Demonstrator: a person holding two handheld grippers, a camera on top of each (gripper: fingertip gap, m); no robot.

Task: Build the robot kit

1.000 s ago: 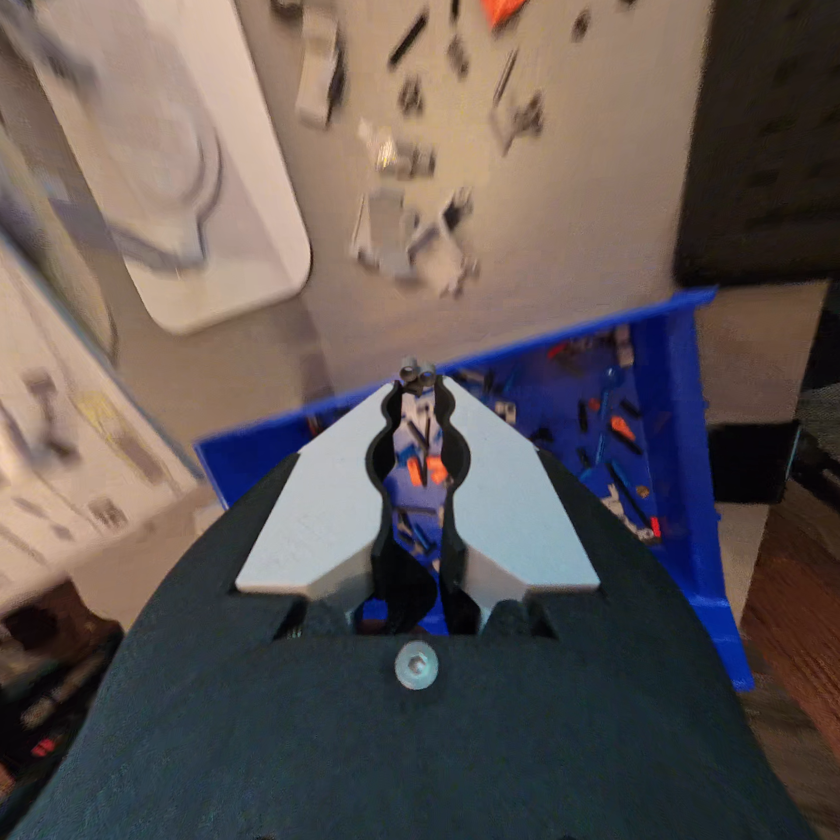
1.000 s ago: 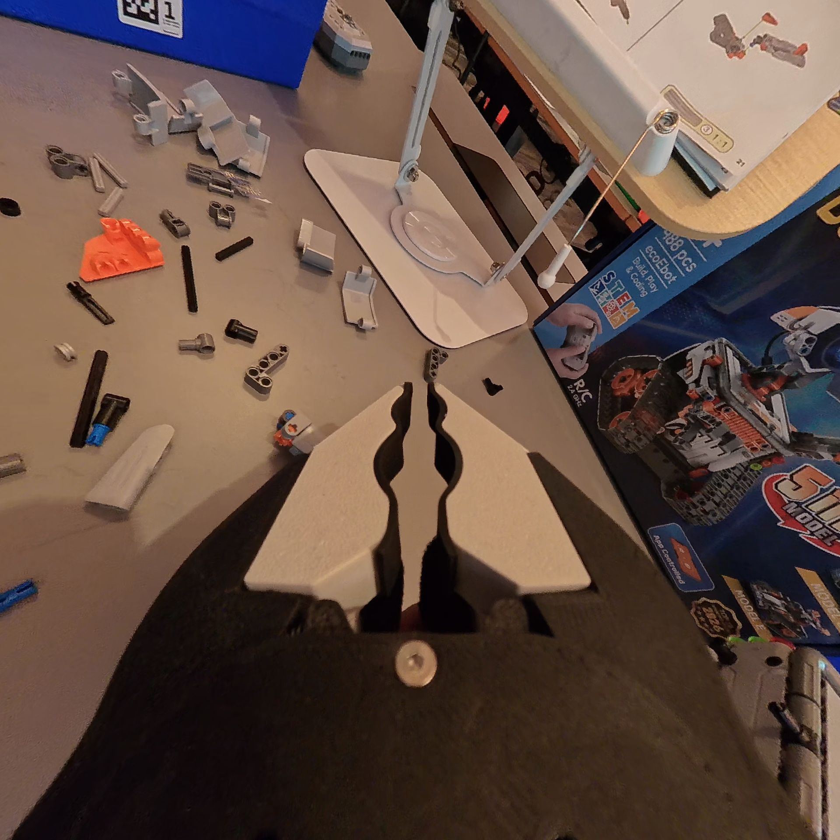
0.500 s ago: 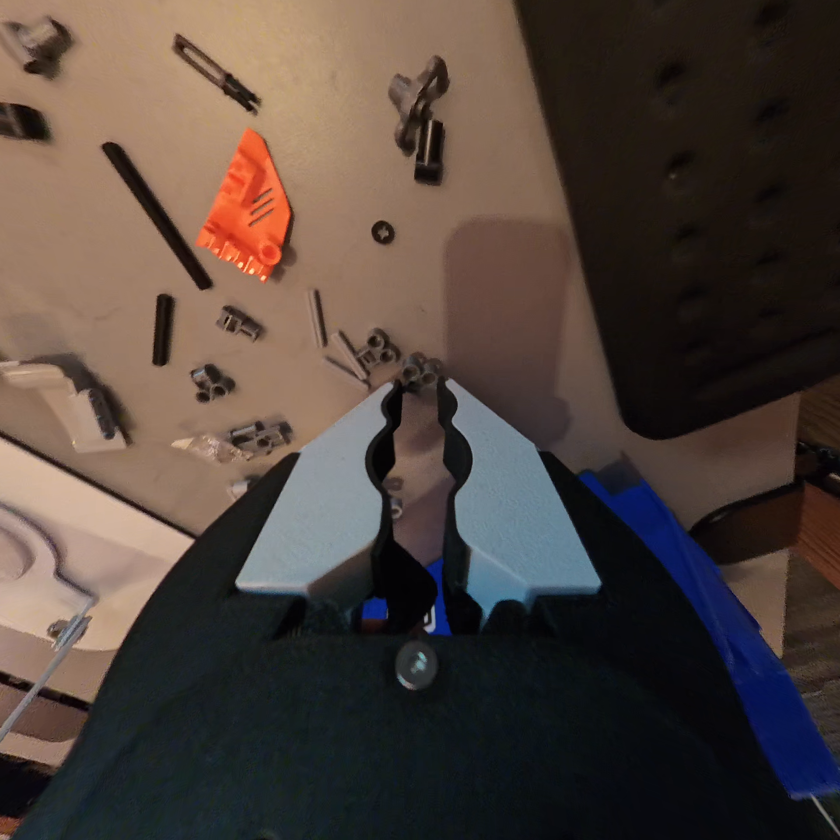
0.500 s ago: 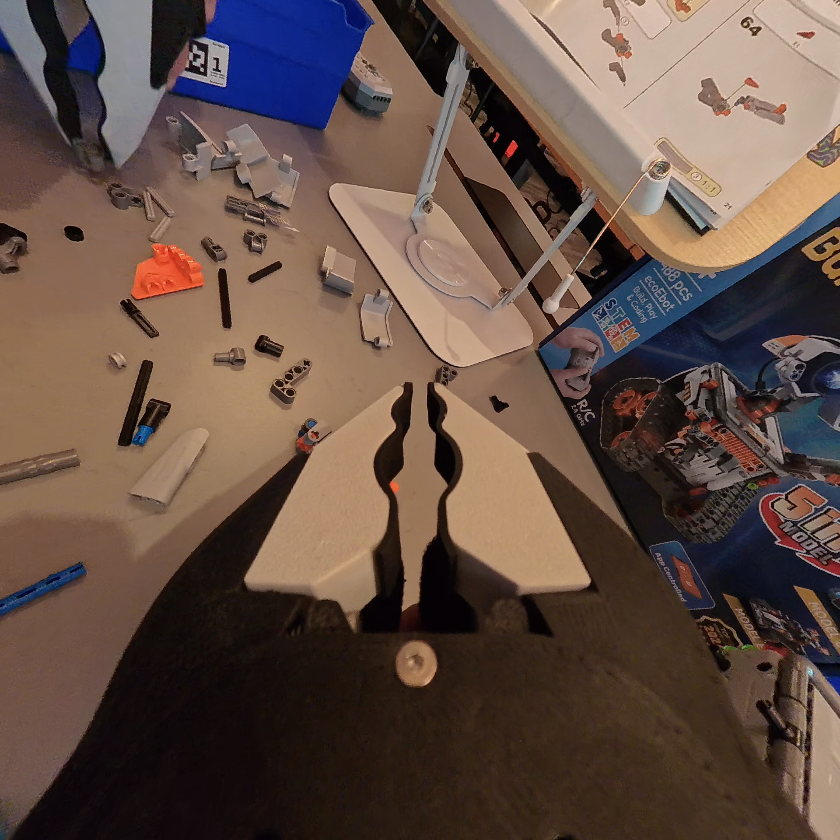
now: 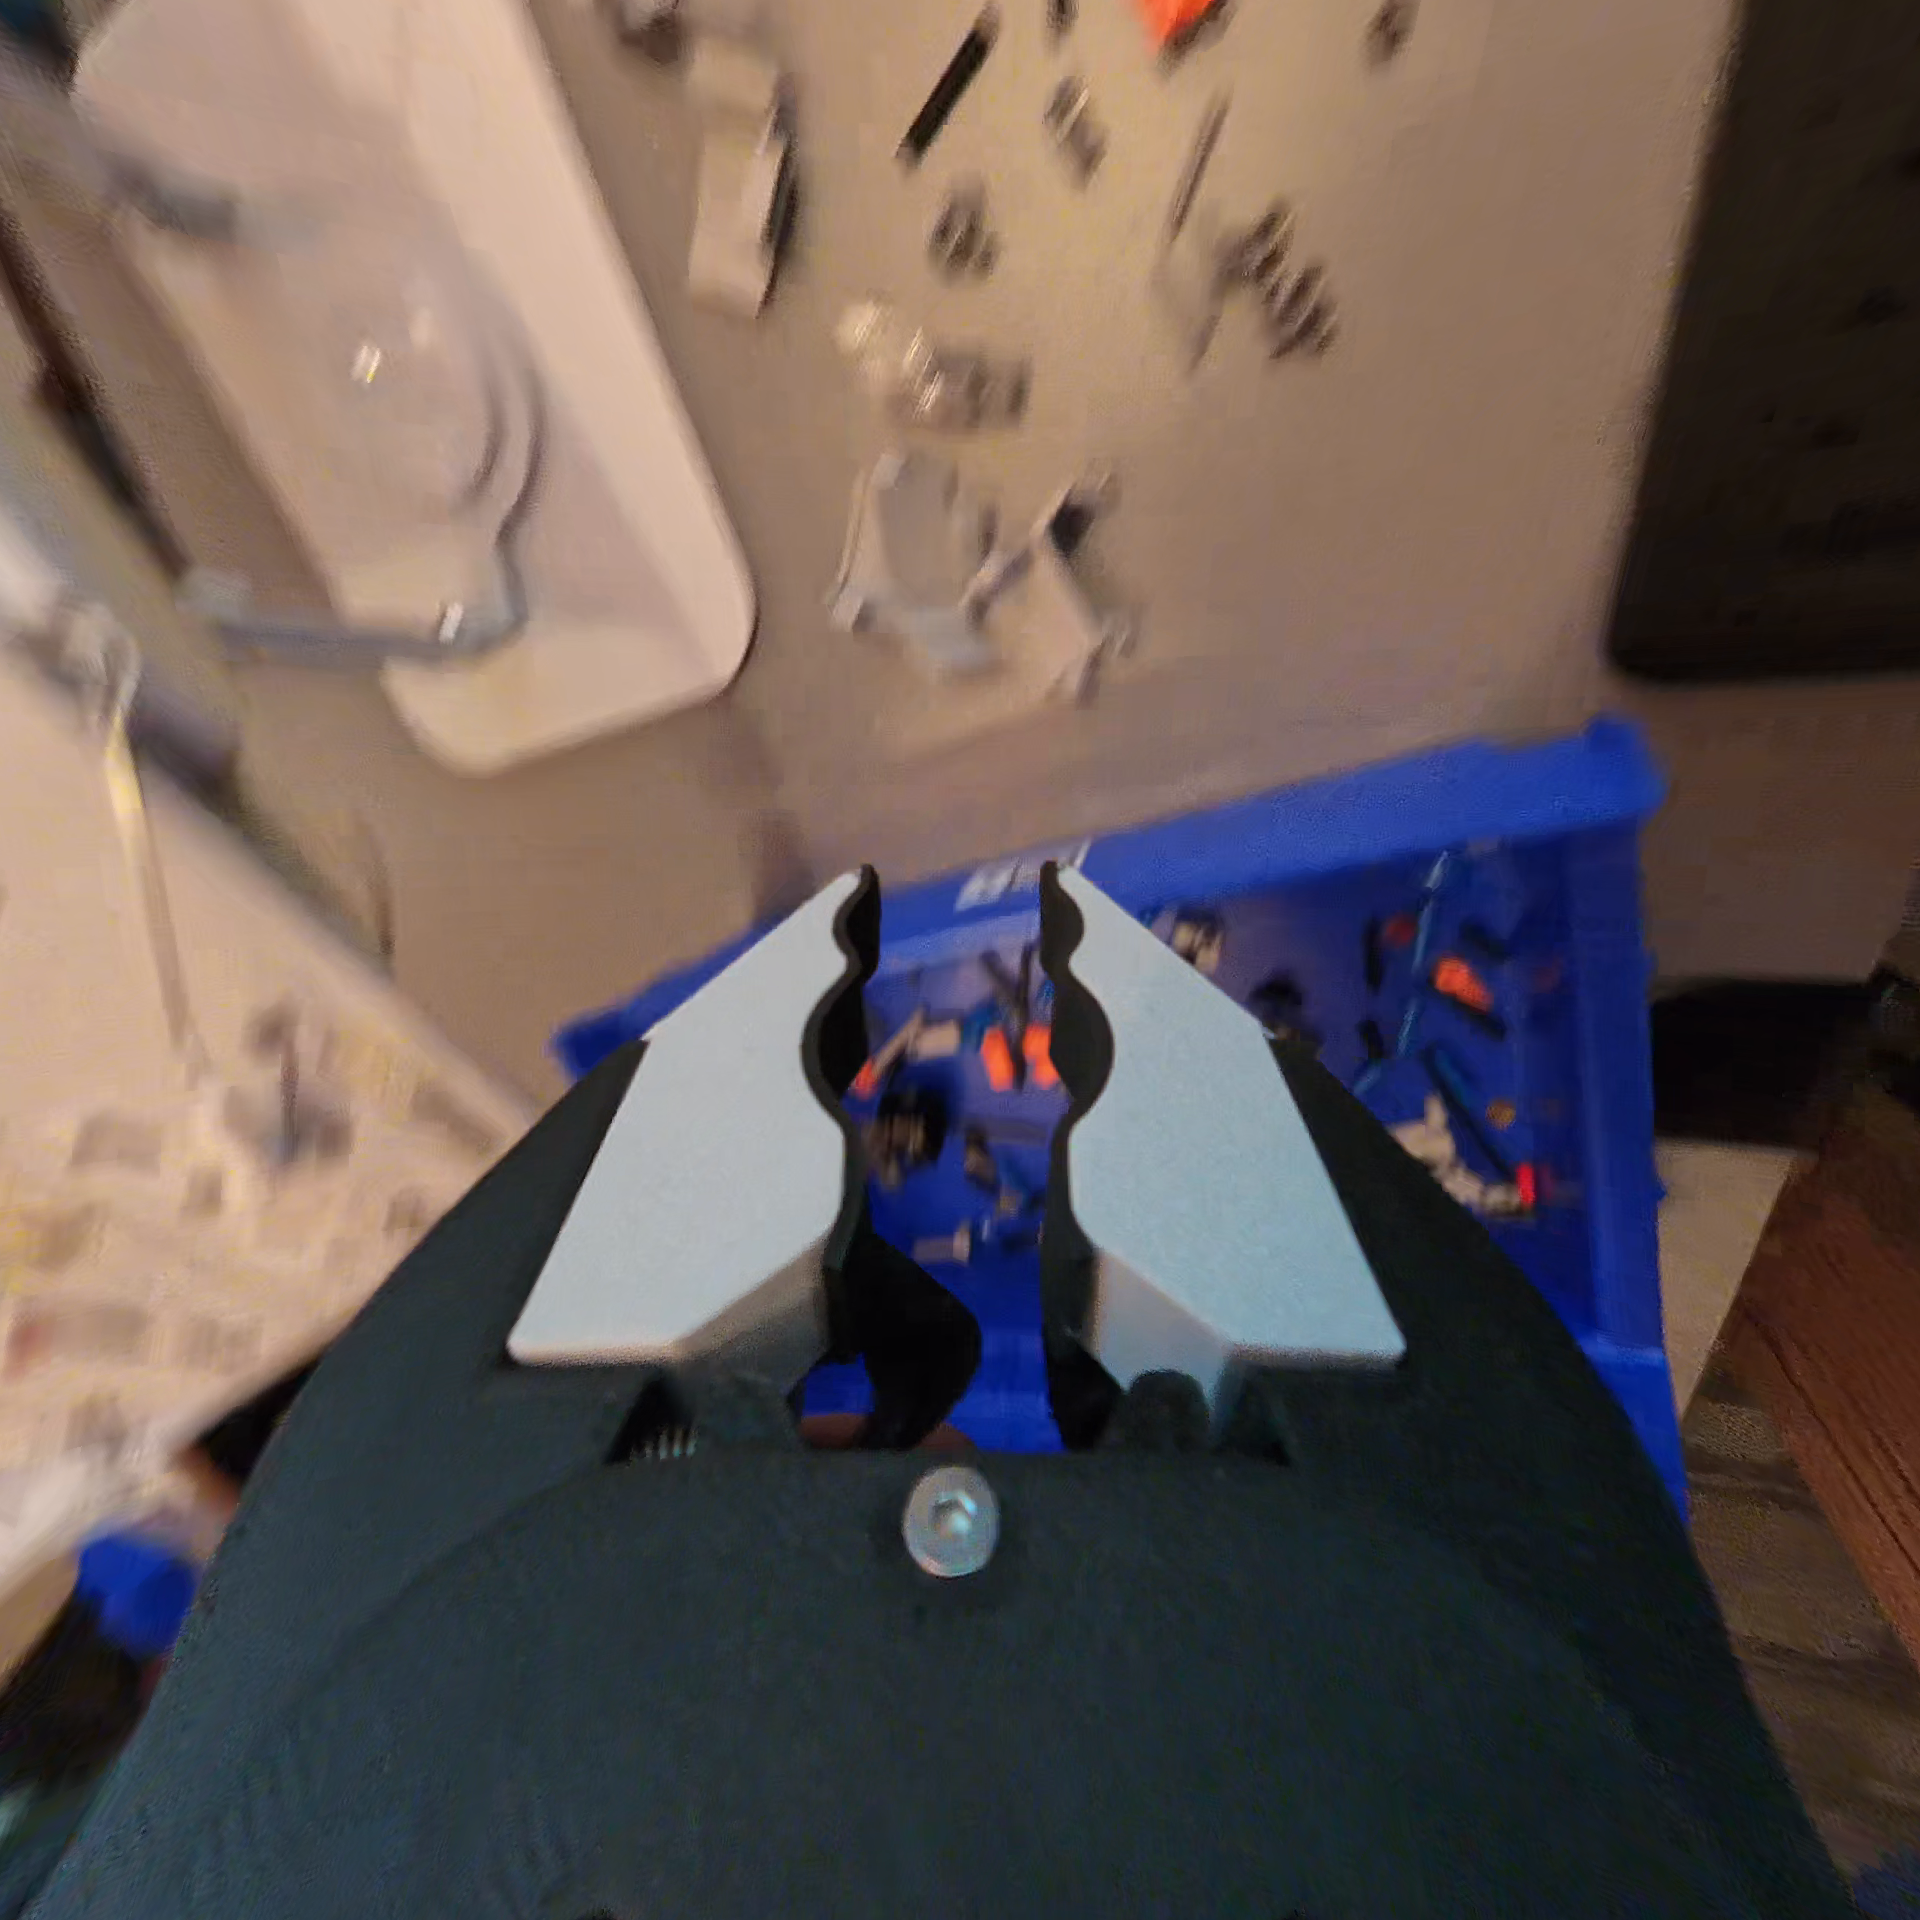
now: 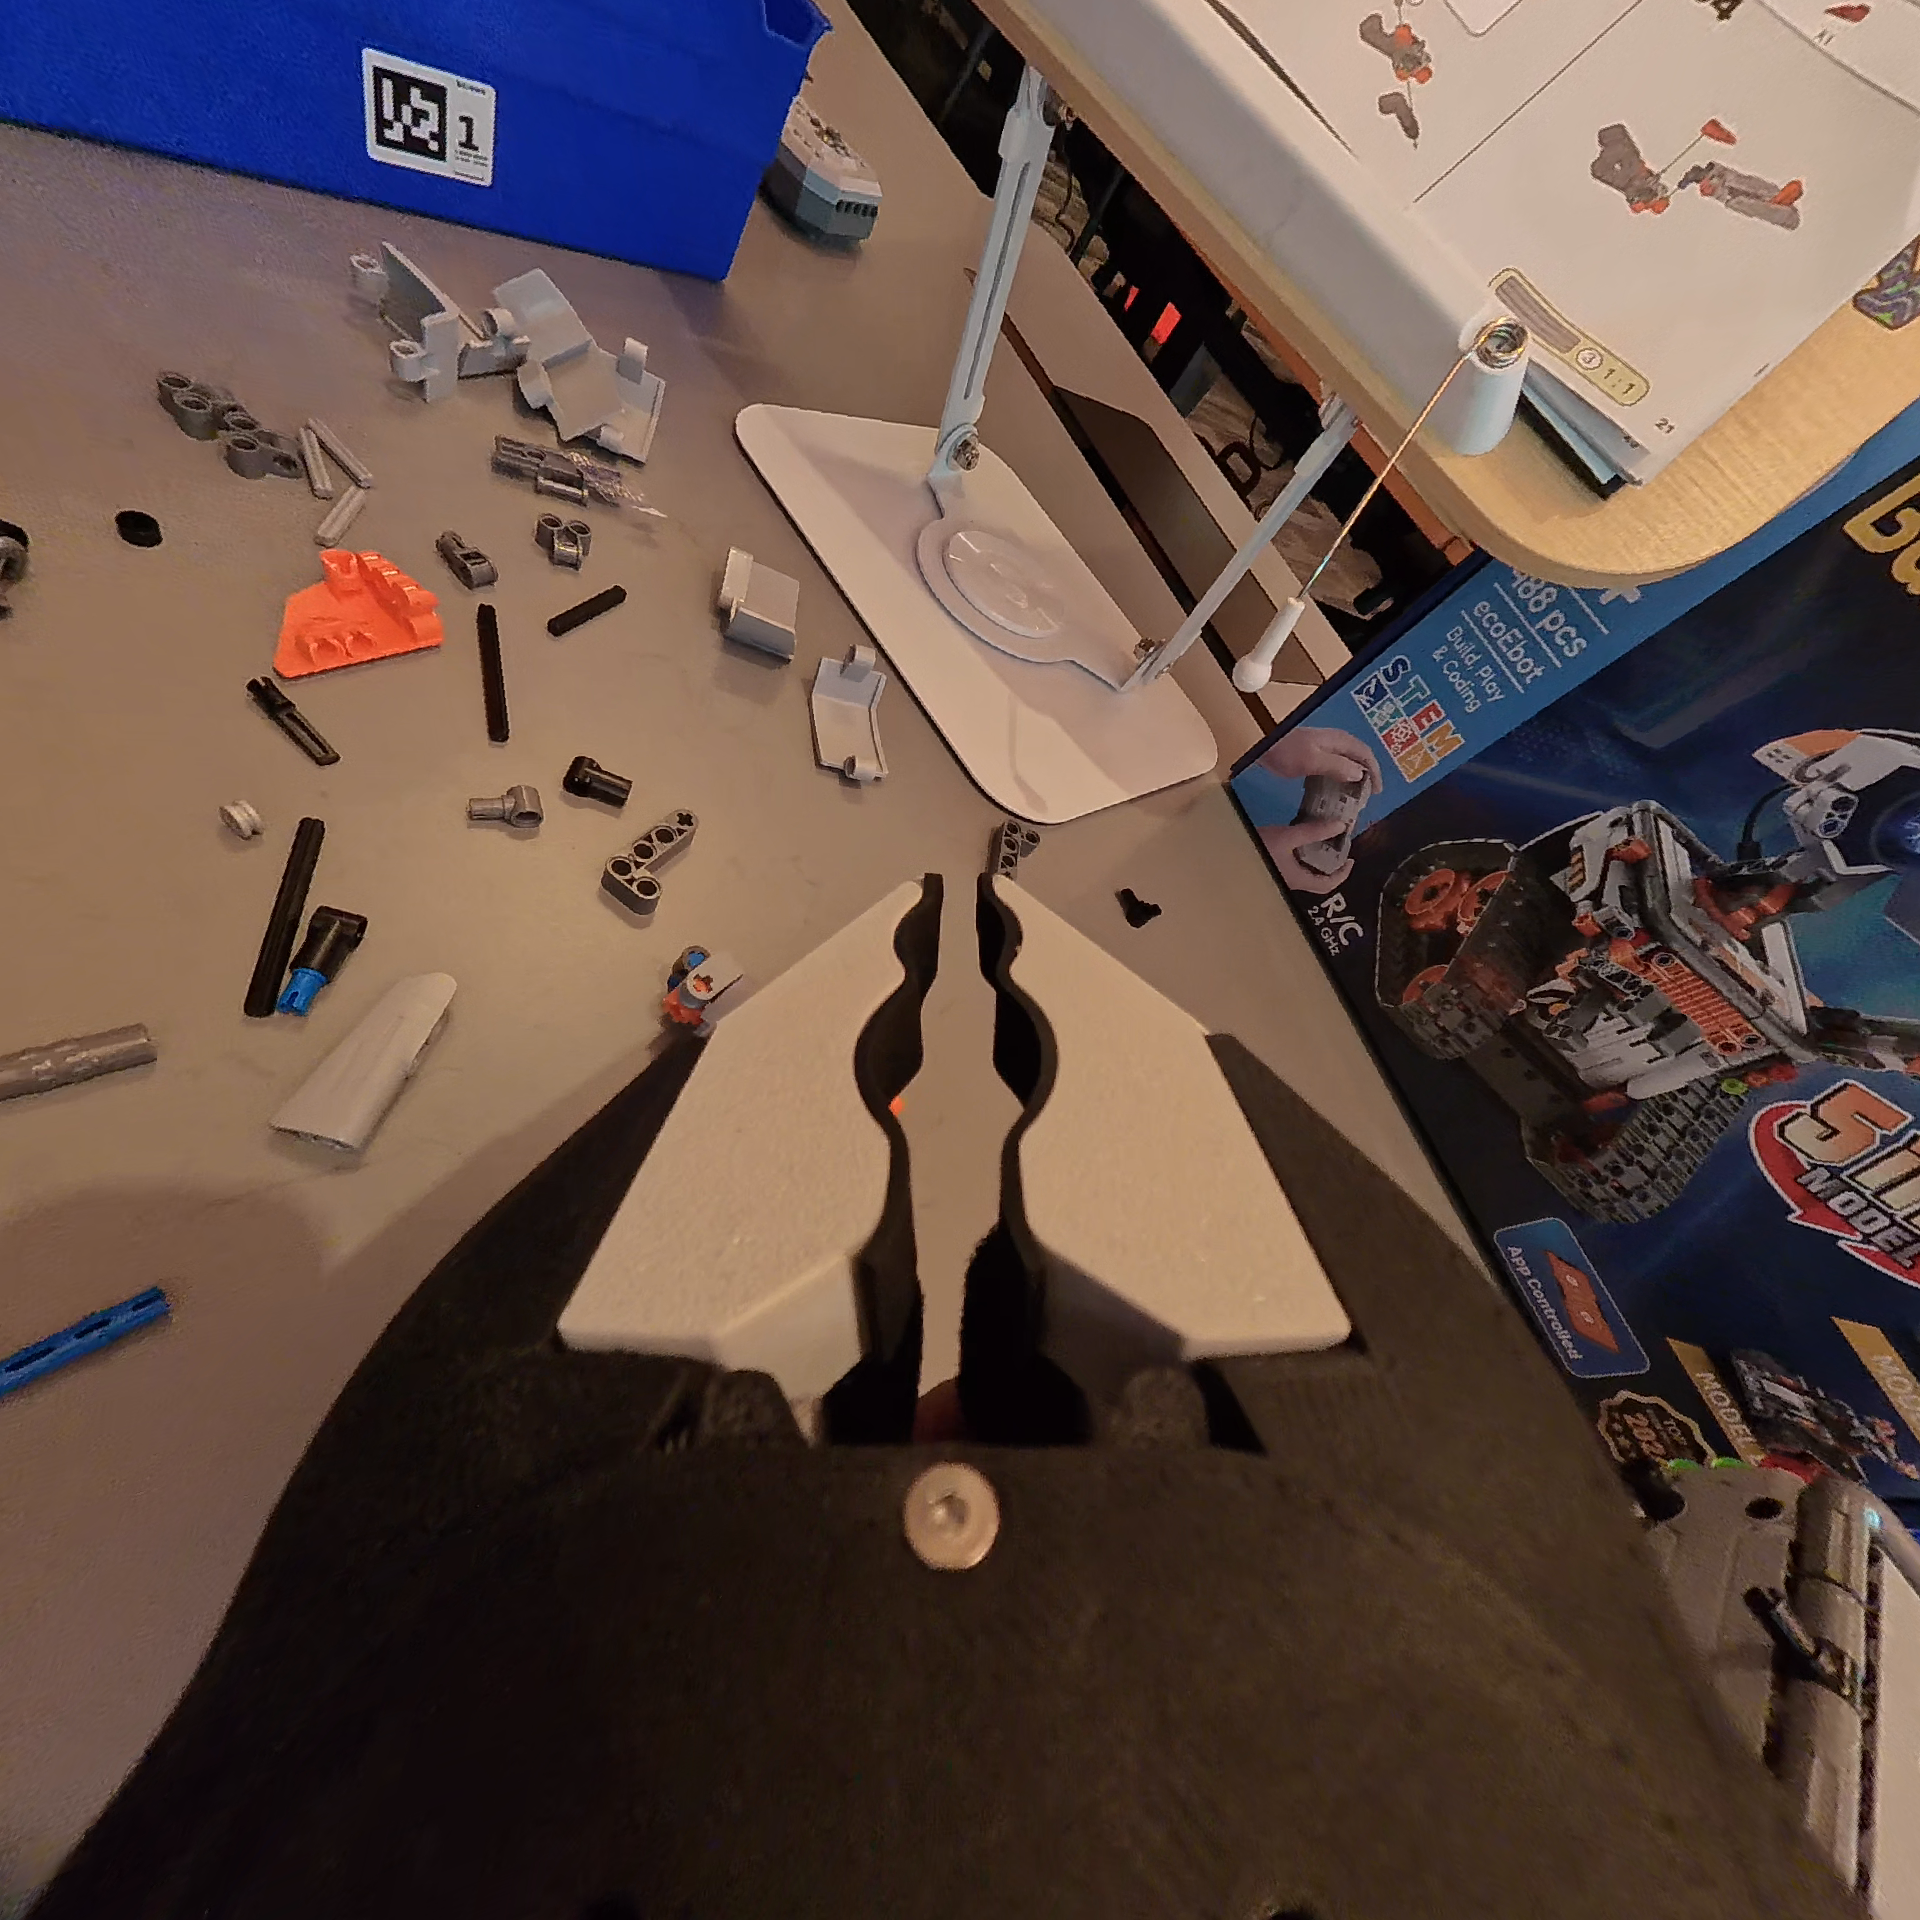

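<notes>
1. Left gripper (image 5: 956, 883): the jaws stand wide apart with nothing between them. It hangs over the near wall of the blue plastic parts bin (image 5: 1351, 821). The left wrist view is motion-blurred. Small black, orange, blue and grey pieces lie loose in the bin; single parts cannot be told apart.

2. Right gripper (image 6: 958, 883): the jaws are drawn almost together, leaving only a narrow slit, and they grip nothing. It is held above the grey tabletop (image 6: 156, 1195) and touches no part. An orange speck shows in the slit; what it is cannot be told.

3. Parts nearest the right gripper's tips:
- a small dark grey connector block (image 6: 1013, 844), just beyond the tips;
- a small black pin (image 6: 1140, 907), to the right;
- a dark grey L-shaped perforated beam (image 6: 646, 862), to the left;
- a small orange, blue and grey assembly (image 6: 701, 987), beside the left finger.

4. Farther left lie an orange wedge-shaped panel (image 6: 358, 629), a light grey curved panel (image 6: 364, 1060) and a blue strip (image 6: 83, 1340), all loose and apart from one another.

5. Obstructions: the white flat base of a book stand (image 6: 852, 488) lies ahead. The stand's struts carry an open instruction booklet (image 6: 1558, 156) overhead. A printed blue cardboard box (image 6: 1662, 935) borders the right side.
</notes>
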